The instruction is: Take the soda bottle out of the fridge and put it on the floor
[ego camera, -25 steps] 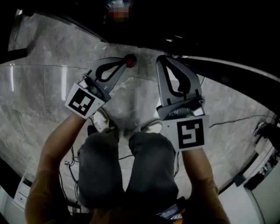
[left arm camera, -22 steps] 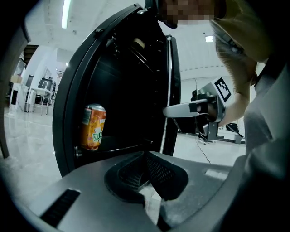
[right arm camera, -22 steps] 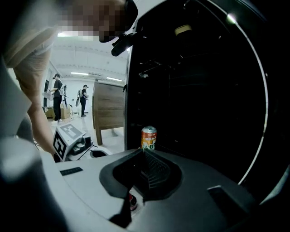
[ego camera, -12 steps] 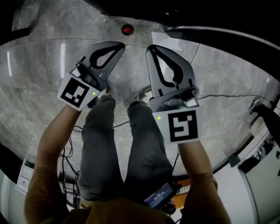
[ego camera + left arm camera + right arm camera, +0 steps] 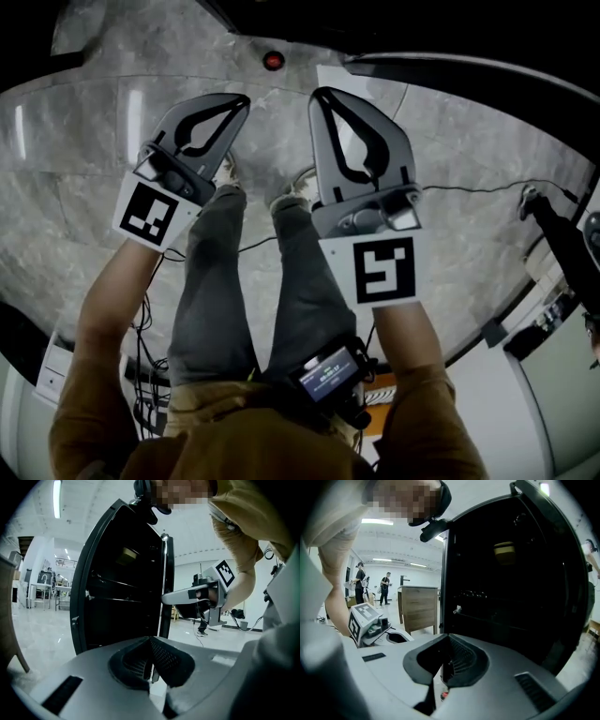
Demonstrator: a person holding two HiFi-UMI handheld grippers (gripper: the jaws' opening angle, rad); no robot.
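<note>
A red bottle cap [image 5: 273, 61] shows on the marble floor just before the dark open fridge [image 5: 441, 37]; the bottle's body is lost in shadow. Both grippers are held side by side above the person's legs, well short of the cap. My left gripper [image 5: 239, 99] is shut and empty; its pads meet in the left gripper view [image 5: 151, 660]. My right gripper [image 5: 321, 94] is also shut and empty [image 5: 446, 663]. A red speck of the cap [image 5: 444, 695] shows below its jaws. The fridge interior [image 5: 122, 583] [image 5: 511, 588] is dark.
Cables [image 5: 469, 192] trail over the floor at the right and behind the person's feet. A wooden cabinet [image 5: 417, 606] stands left of the fridge, with people [image 5: 386, 588] far behind it. White furniture [image 5: 553, 375] lies at the lower right.
The person has straightened up from a crouch. Both grippers have risen and drawn back from the red cap, which was next to the left fingertips and now lies well beyond them.
</note>
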